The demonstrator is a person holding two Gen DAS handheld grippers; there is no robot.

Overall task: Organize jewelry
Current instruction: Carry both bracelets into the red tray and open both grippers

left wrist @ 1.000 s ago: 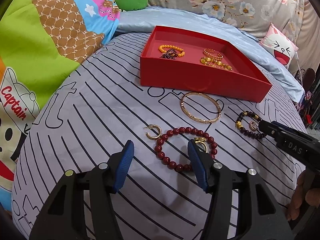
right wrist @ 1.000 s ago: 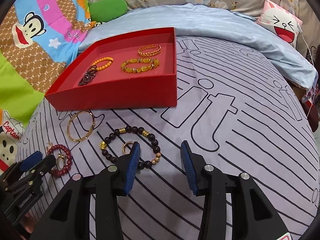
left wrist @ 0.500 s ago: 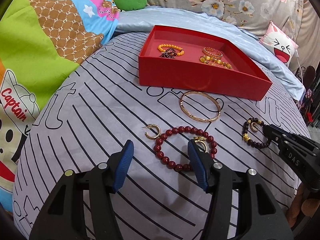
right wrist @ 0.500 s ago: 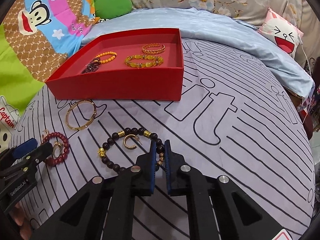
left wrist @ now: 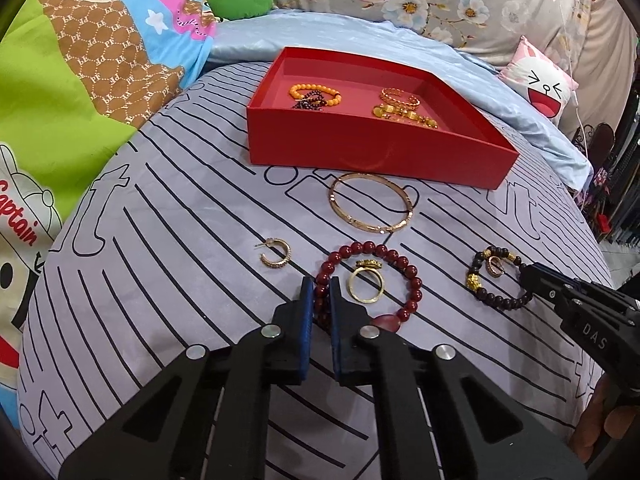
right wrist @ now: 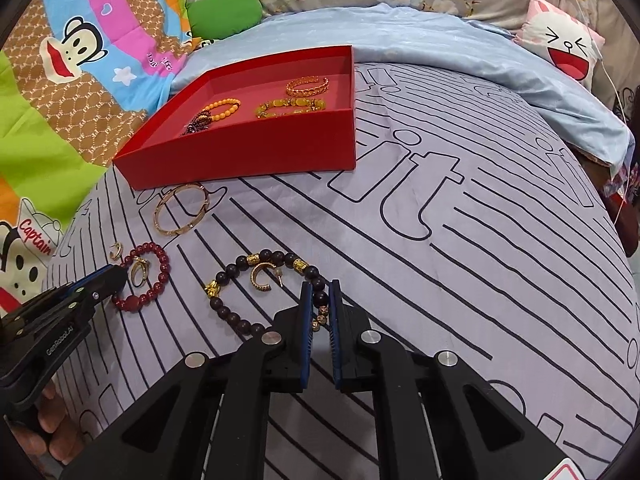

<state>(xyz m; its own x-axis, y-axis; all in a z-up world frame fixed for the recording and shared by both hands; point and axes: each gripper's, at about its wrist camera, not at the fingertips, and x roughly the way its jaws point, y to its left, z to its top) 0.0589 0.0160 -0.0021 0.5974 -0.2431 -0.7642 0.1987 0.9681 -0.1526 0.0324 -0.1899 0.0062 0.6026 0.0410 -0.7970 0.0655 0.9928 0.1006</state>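
My left gripper [left wrist: 319,286] is shut on the left side of a red bead bracelet [left wrist: 404,264] that lies on the bed sheet, with a gold ring [left wrist: 366,286] inside its loop. My right gripper [right wrist: 320,290] is shut on the right side of a dark bead bracelet [right wrist: 236,276] with gold charms; a gold hoop earring [right wrist: 262,276] lies inside it. A red tray [left wrist: 360,152] at the back holds several bracelets. A gold bangle [left wrist: 372,202] lies just in front of the tray. Another hoop earring [left wrist: 274,256] lies left of the red bracelet.
The jewelry lies on a grey sheet with black line print [right wrist: 440,240]. A cartoon quilt [left wrist: 80,80] lies to the left, a light blue blanket [right wrist: 440,40] behind the tray, and a pink cartoon pillow [left wrist: 544,84] at the far right.
Half a second ago my left gripper was open over the red bracelet; now it has closed on it. My right gripper closed on the dark bracelet between one second and half a second ago.
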